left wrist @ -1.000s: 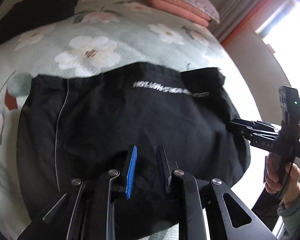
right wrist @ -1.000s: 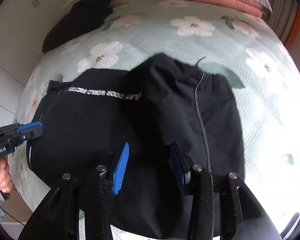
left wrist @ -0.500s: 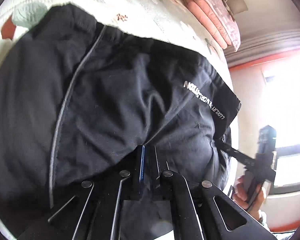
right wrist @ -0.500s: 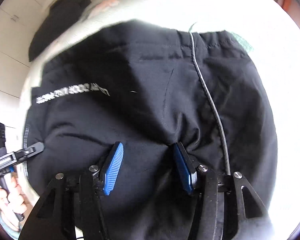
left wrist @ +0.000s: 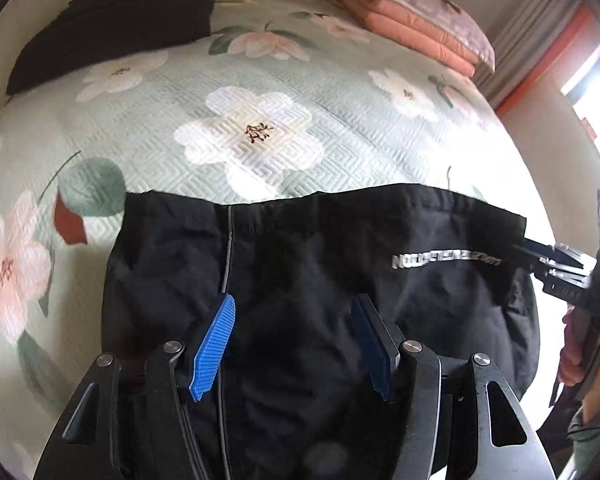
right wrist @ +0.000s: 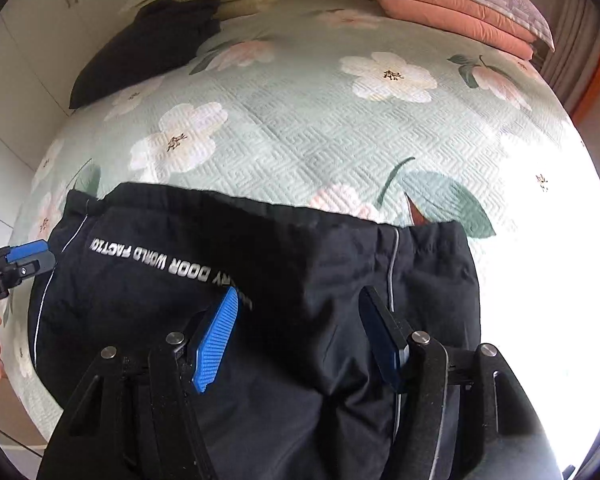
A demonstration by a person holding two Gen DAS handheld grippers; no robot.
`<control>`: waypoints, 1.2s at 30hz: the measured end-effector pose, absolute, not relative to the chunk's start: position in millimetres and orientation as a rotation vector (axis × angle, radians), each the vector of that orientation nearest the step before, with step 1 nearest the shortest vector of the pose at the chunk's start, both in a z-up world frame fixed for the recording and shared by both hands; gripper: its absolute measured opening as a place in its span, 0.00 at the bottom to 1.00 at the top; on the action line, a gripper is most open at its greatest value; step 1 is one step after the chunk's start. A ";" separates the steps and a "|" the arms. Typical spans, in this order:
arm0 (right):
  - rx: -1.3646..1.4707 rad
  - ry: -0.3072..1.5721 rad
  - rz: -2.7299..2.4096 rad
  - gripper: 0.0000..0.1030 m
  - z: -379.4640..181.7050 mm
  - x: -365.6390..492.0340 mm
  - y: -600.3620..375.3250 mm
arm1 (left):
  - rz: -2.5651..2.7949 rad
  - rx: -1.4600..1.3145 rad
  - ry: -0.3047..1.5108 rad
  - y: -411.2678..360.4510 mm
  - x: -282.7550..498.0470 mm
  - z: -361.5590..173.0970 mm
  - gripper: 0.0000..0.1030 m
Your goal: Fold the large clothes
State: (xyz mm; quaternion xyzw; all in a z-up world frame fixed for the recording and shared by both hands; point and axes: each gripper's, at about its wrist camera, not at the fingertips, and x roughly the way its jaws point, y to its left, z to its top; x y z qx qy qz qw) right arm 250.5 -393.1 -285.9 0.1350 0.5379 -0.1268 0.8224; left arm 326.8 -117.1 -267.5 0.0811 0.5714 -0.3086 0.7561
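Left gripper [left wrist: 294, 344] and right gripper [right wrist: 300, 332], we see both with jaws just spread apart, pads clear of the black trousers [left wrist: 320, 272] lying folded right beneath them on the floral bedspread [left wrist: 260, 92], waistband farthest away.

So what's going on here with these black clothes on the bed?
A person holding a gripper in each hand is folding a black garment on a floral bedspread. The left gripper and right gripper have just been opening; both stand open above the cloth, gripping nothing. The garment lies folded near the bed's edge.
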 end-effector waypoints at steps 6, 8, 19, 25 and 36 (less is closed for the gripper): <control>0.583 1.265 -0.251 0.64 -371.4 290.6 -441.3 | -0.527 0.120 1.322 -102.5 364.7 -325.5 0.64; 0.643 1.251 -0.248 0.64 -374.3 293.9 -451.4 | -0.499 0.143 1.306 -97.8 364.6 -330.3 0.64; 0.553 1.165 -0.249 0.67 -336.6 251.1 -445.6 | -0.491 0.217 1.252 -88.6 349.4 -317.3 0.65; 0.463 1.136 -0.304 0.77 -295.1 180.3 -452.2 | -0.507 0.257 1.226 -53.3 326.0 -287.6 0.65; 0.580 1.236 -0.327 0.82 -340.2 109.3 -472.3 | -0.571 0.057 1.385 22.2 313.4 -298.1 0.67</control>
